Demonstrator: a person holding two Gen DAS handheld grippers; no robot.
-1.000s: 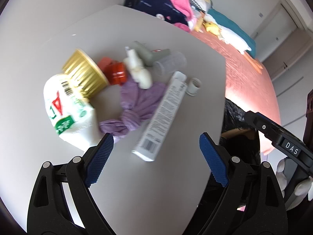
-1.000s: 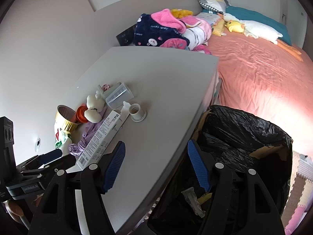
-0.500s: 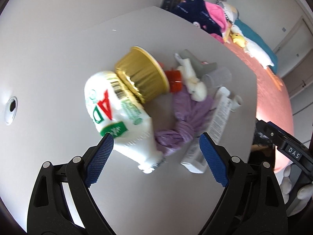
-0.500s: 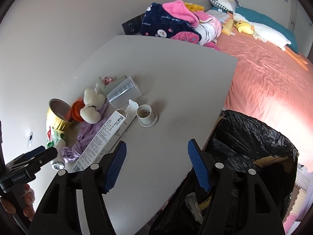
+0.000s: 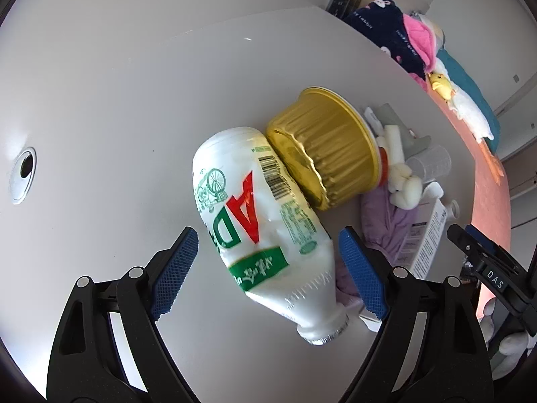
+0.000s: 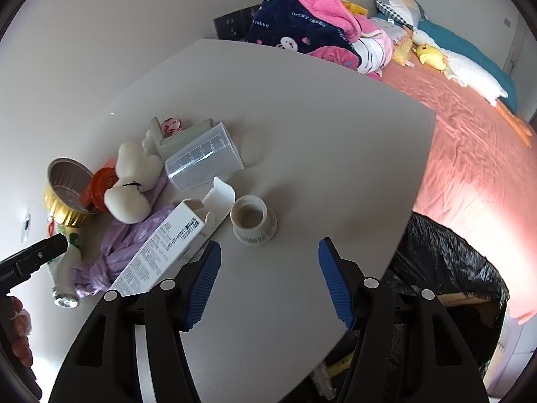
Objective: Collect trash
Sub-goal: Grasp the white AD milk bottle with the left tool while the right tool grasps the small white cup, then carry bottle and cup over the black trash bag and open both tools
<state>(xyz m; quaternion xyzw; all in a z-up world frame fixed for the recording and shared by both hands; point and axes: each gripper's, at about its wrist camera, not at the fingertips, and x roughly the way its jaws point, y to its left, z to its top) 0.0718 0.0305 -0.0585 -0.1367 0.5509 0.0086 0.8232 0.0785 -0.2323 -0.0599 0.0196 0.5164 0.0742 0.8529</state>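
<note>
Since a second ago both grippers have swung across the table (image 6: 302,127) and lower toward the litter. The left gripper (image 5: 268,268) now straddles the white bottle (image 5: 261,221), which earlier lay off at its nine o'clock. Its jaws have just been closing a little, yet they are still spread wide, and the blue pads (image 5: 174,268) stand clear of the bottle's flanks, so nothing is grasped. The bottle lies on its side, neck toward five o'clock, its base touching the gold foil cup (image 5: 329,147) at one o'clock.

The right gripper (image 6: 268,275) has also narrowed slightly but remains released, with only bare tabletop between its pads. The white cap (image 6: 253,220) sits just beyond it at twelve o'clock, and the open carton (image 6: 167,245) lies at ten o'clock with its near end beside the left pad.

The job looks barely begun on this table. Still lying out are the purple cloth (image 6: 124,245), the clear measuring cup (image 6: 201,161), the white plush toy (image 6: 134,181), the orange lid (image 6: 104,184) and a grey-green piece behind them, clustered from nine to eleven o'clock in the right view. The black trash bag (image 6: 453,268) hangs open off the table edge at three to four o'clock, with a few scraps visible inside. The bottle seems the next pickup.
</note>
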